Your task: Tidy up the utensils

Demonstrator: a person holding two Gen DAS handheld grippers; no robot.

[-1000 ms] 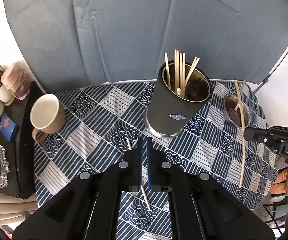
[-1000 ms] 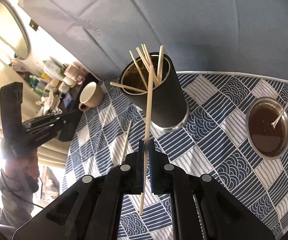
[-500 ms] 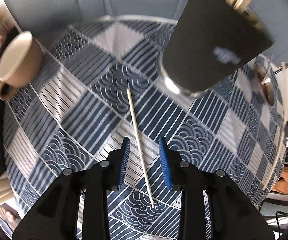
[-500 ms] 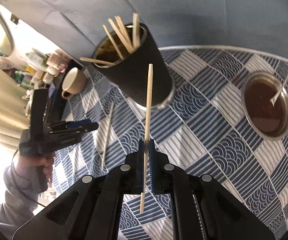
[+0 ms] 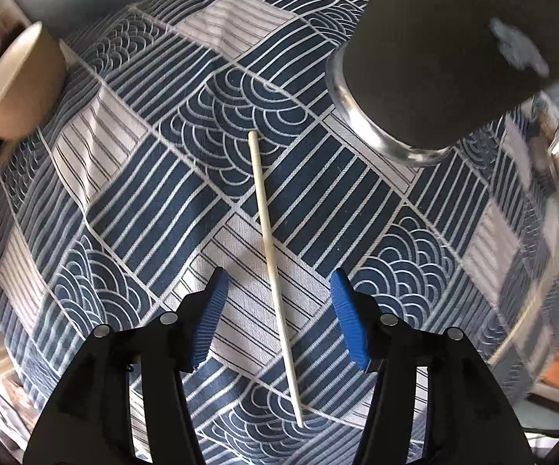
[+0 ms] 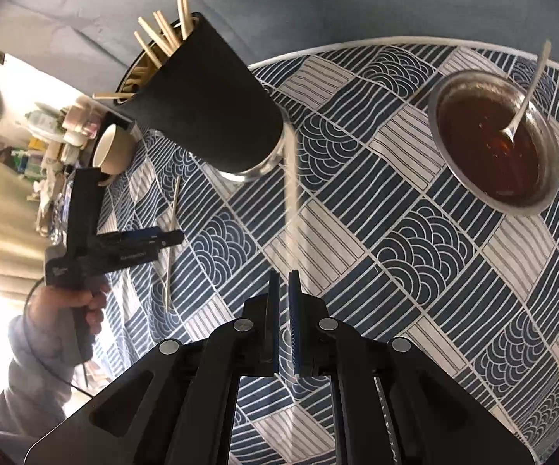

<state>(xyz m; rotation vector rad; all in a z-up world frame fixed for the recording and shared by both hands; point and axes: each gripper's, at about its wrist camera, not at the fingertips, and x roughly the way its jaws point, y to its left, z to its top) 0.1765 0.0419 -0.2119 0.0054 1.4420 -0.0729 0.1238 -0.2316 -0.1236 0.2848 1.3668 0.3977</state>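
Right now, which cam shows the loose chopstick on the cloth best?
Left wrist: the chopstick lies sharp and full-length on the tablecloth, between the open left tongs. Right wrist shows it small and distant, partly crossed by the left tongs.

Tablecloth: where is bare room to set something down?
Free: tablecloth between cup and bowl, and the stretch nearer than the bowl. Crowded: between cup and mug, where a chopstick lies below the open left gripper.

Matt black holder with shiny metal base, pale wooden chopstick on woven patterned cloth; glossy metal bowl; ribbed blue pads.
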